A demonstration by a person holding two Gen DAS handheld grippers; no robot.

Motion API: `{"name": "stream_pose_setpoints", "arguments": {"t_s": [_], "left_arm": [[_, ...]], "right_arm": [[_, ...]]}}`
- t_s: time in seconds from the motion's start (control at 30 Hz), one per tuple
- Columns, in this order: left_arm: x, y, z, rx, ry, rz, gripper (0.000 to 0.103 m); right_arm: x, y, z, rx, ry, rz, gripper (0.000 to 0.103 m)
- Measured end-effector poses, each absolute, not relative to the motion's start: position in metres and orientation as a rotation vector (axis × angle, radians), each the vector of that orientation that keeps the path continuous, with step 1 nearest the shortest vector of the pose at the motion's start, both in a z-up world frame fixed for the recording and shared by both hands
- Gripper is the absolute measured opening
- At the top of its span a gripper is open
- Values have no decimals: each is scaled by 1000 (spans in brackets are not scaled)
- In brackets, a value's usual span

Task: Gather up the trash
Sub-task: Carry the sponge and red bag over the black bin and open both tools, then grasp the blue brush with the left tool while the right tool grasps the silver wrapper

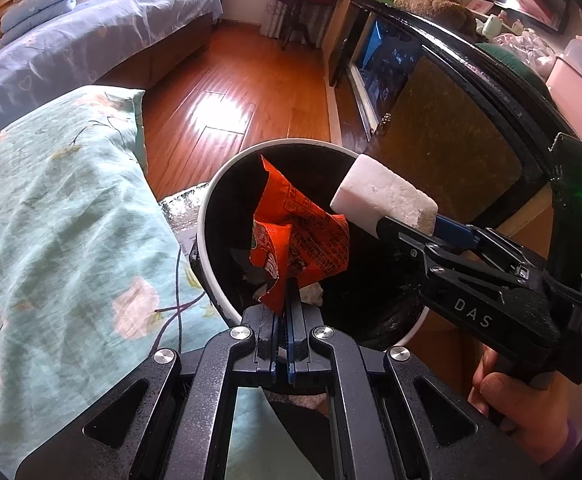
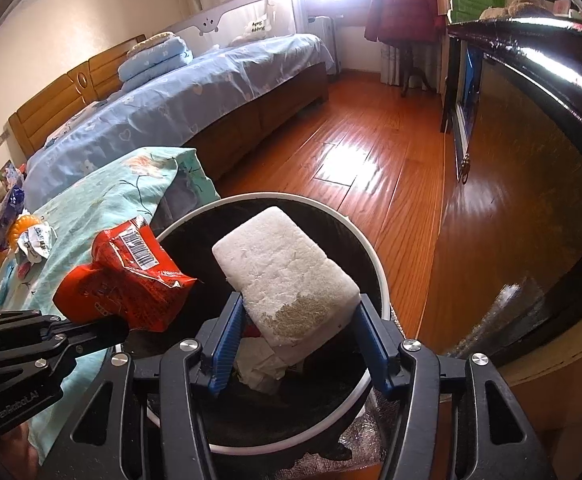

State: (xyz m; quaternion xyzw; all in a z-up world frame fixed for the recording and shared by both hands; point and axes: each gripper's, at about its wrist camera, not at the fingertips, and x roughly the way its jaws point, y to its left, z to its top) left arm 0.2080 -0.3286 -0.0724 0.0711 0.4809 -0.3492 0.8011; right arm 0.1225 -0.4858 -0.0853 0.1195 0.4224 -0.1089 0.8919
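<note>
Both bits of trash hang over the mouth of the bin (image 2: 377,264), so the drop is straight down for each. Left gripper (image 1: 284,292) is pressed together, pinching the orange wrapper (image 1: 299,236) by its lower edge; wrapper sticks up over the bin's near-left side. Right gripper (image 2: 297,334) has the white foam block (image 2: 283,276) between its blue pads w/ the jaws spread wide around it. Can't tell if the pads still press it. Block's long axis runs along the fingers, pointing away across the bin. Both grippers angle steeply down. More trash lies on the floral cover (image 2: 103,196) to the left.
</note>
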Motion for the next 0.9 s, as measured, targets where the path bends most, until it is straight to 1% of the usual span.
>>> {"name": "stream_pose_setpoints", "arguments": {"t_s": [0.07, 0.13, 0.17, 0.2, 0.23, 0.4, 0.5, 0.6, 0.7, 0.9], "left_arm": [[208, -329, -72, 155, 1029, -749, 5], [207, -327, -72, 154, 1027, -748, 23], [206, -325, -71, 152, 1020, -741, 42], [204, -322, -70, 149, 1005, -734, 48], [203, -320, -69, 148, 998, -730, 48], [196, -299, -67, 118, 985, -707, 48], [191, -280, -66, 95, 977, -683, 48], [187, -258, -66, 59, 976, -650, 49], [182, -235, -67, 39, 969, -607, 49], [175, -184, -69, -12, 957, -501, 53]], "right_arm": [[124, -487, -87, 251, 882, -226, 59], [125, -488, -88, 256, 888, -228, 62], [125, -489, -88, 262, 889, -228, 64], [124, -490, -88, 269, 889, -226, 69], [124, -491, -88, 275, 888, -224, 73], [120, -487, -83, 287, 874, -212, 74], [117, -479, -76, 289, 855, -193, 80], [116, -467, -67, 293, 834, -161, 82], [118, -450, -60, 291, 823, -120, 87], [125, -411, -51, 284, 809, -27, 89]]}}
